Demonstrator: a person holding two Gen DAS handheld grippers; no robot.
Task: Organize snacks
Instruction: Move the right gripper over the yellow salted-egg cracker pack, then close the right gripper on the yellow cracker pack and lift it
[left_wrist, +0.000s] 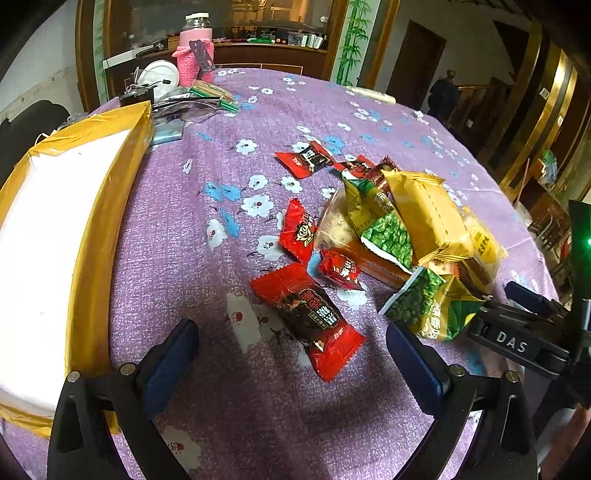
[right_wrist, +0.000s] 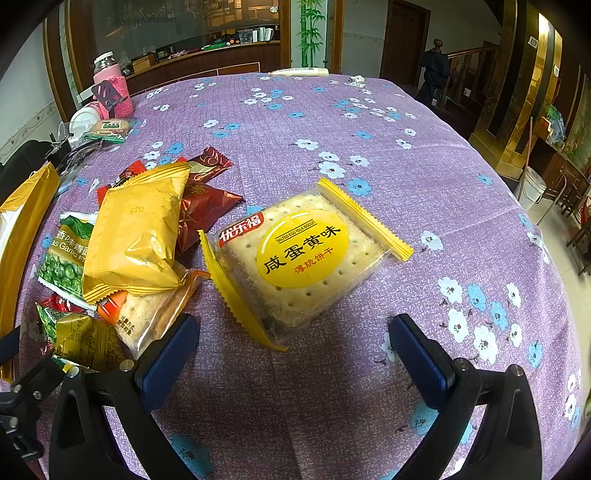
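A heap of snack packets lies on the purple flowered tablecloth (left_wrist: 177, 258). In the left wrist view my left gripper (left_wrist: 291, 362) is open just in front of a red-and-black packet (left_wrist: 310, 317), which reaches between the blue pads. Beyond lie more red packets (left_wrist: 297, 230), green pea bags (left_wrist: 388, 229) and a plain yellow packet (left_wrist: 424, 218). In the right wrist view my right gripper (right_wrist: 295, 350) is open in front of a clear biscuit pack with a yellow label (right_wrist: 303, 258), not touching it. The right gripper's body (left_wrist: 517, 343) shows at the right of the left view.
A yellow-taped box with a white inside (left_wrist: 55, 240) stands at the left table edge. At the back left are a pink-sleeved jar (left_wrist: 195, 48), a white lid (left_wrist: 159, 74) and a green packet (left_wrist: 214, 94). A white tube (right_wrist: 299, 72) lies at the far edge.
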